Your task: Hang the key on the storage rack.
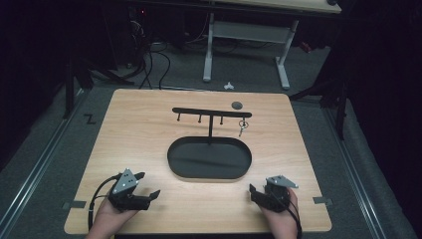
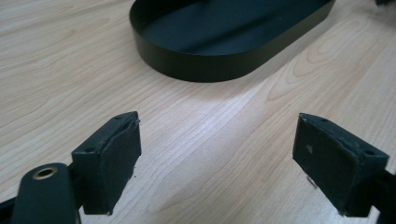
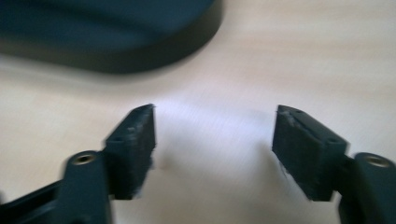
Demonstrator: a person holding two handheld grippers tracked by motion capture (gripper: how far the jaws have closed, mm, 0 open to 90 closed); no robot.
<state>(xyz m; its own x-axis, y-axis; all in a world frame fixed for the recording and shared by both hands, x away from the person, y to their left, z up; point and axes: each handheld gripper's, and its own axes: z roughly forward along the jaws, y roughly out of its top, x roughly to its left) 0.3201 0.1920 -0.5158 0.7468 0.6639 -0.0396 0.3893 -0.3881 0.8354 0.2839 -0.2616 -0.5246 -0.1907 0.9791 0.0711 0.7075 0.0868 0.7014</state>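
Note:
A black oval tray (image 1: 209, 158) lies in the middle of the wooden table (image 1: 134, 134). From its far rim rises a thin black T-shaped rack (image 1: 211, 113) with several hooks. A small key (image 1: 242, 127) hangs from the rightmost hook. My left gripper (image 1: 148, 184) rests near the front left edge, open, with nothing between its jaws. My right gripper (image 1: 258, 190) rests at the front right, also open with nothing in it. The left gripper (image 2: 217, 140) looks at the tray's wall (image 2: 224, 67) ahead. The right gripper (image 3: 215, 135) has the tray's rim (image 3: 149, 56) blurred at the upper left.
A small dark round disc (image 1: 237, 105) lies on the table behind the rack. Bare wood surrounds the tray on all sides. Beyond the table stand a white desk frame (image 1: 246, 45) and cables on grey floor.

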